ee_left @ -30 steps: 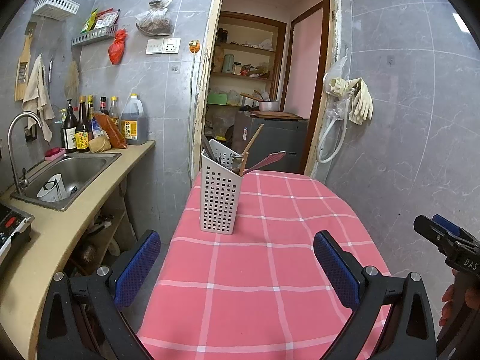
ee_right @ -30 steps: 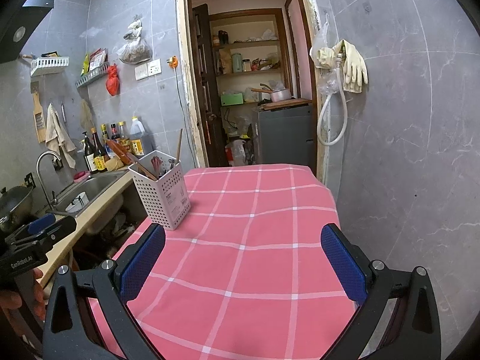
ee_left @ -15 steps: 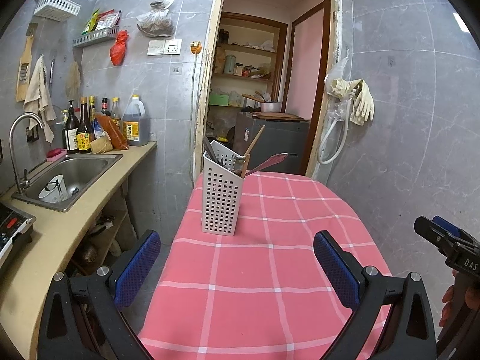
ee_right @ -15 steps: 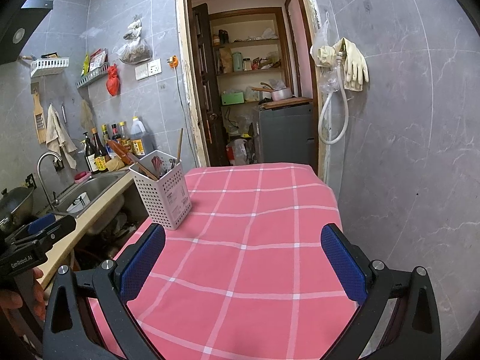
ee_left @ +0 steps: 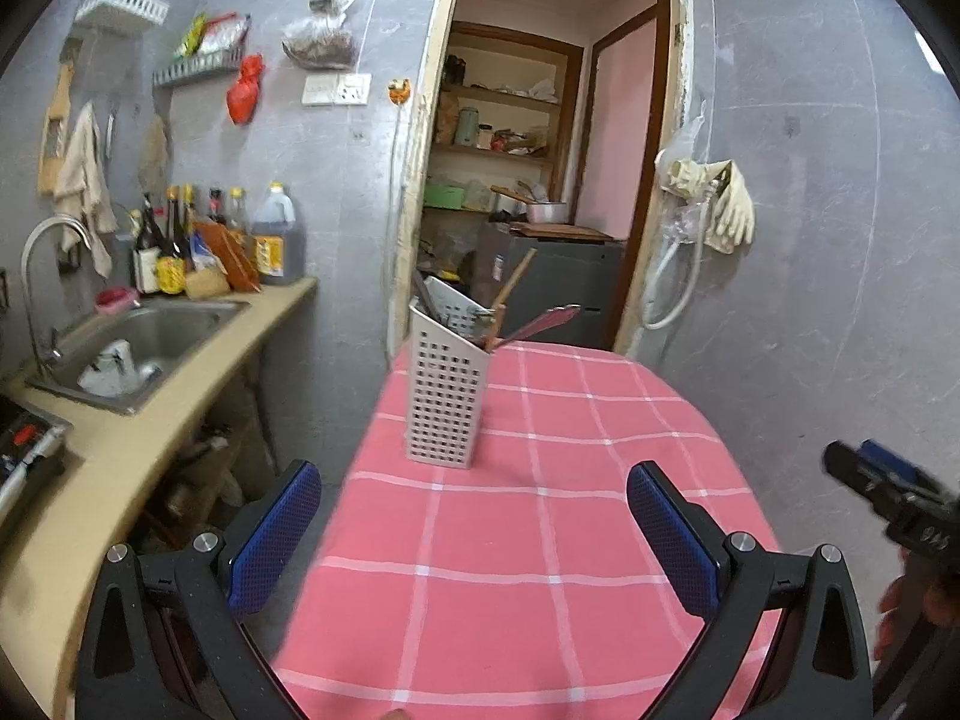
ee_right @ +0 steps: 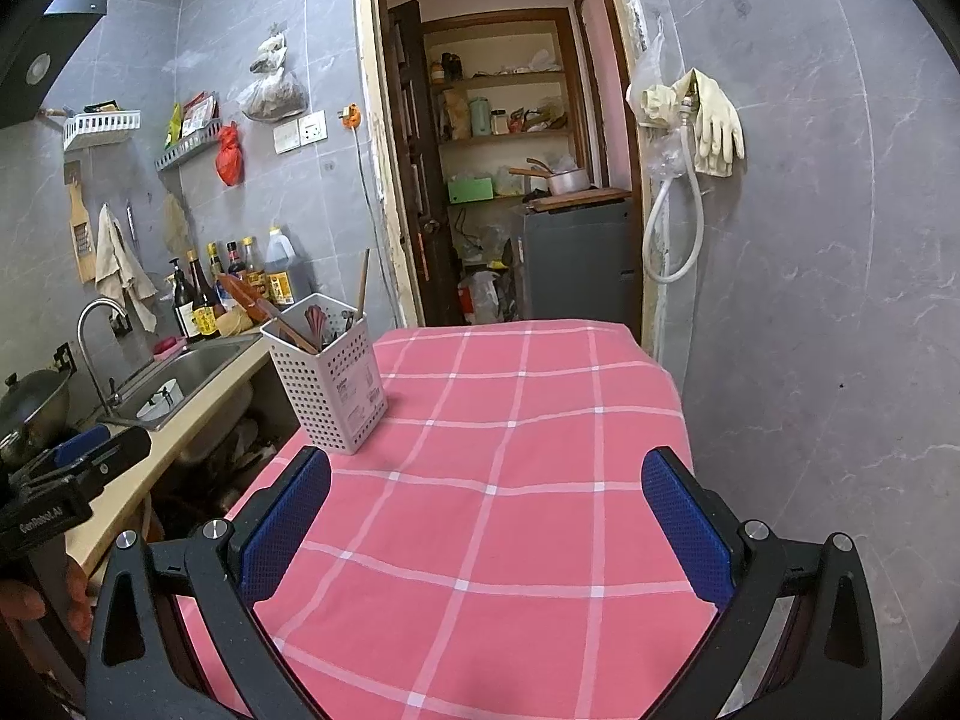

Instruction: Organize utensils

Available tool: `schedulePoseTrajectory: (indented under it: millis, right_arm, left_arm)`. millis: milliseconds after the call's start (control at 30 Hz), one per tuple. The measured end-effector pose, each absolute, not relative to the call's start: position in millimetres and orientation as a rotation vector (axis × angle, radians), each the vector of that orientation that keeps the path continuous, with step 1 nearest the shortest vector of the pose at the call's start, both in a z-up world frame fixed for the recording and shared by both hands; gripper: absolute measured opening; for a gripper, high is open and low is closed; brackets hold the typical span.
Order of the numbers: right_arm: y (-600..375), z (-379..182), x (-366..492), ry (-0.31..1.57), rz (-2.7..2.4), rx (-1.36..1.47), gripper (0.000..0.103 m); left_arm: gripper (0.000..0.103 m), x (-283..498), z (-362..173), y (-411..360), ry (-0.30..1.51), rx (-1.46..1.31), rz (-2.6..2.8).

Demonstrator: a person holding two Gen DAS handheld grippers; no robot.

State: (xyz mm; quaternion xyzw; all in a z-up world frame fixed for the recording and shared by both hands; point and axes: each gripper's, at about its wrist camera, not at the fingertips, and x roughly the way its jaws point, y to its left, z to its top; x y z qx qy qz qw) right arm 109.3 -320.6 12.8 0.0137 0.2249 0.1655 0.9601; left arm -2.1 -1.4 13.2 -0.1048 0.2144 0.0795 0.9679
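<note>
A white perforated utensil holder [ee_left: 447,390] stands upright on the pink checked tablecloth [ee_left: 540,540] near the table's left edge; it also shows in the right wrist view [ee_right: 333,384]. Several utensils stick out of it, among them wooden sticks [ee_left: 510,294] and a reddish spoon [ee_left: 543,324]. My left gripper [ee_left: 474,531] is open and empty, well short of the holder. My right gripper [ee_right: 486,519] is open and empty over the cloth [ee_right: 510,480], the holder ahead to its left.
A beige counter [ee_left: 150,450] with a steel sink [ee_left: 144,336] and bottles [ee_left: 180,240] runs along the left. An open doorway [ee_left: 528,180] with shelves lies behind the table. Gloves and a hose [ee_left: 714,210] hang on the right wall.
The left gripper has drifted slightly, so the holder sits a bit further right in its view. The right gripper's view is nearly unchanged. Both stay open.
</note>
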Motion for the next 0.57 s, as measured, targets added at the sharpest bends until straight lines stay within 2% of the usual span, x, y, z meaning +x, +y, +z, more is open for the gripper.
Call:
schedulePoseTrajectory:
  millis: [567]
  right_arm:
    - [-307.2,3.5,119.1,0.515,0.354,0.028,0.102]
  left_arm:
    - [0.103,6.7,13.6,-14.3,0.459,-0.171,0.183]
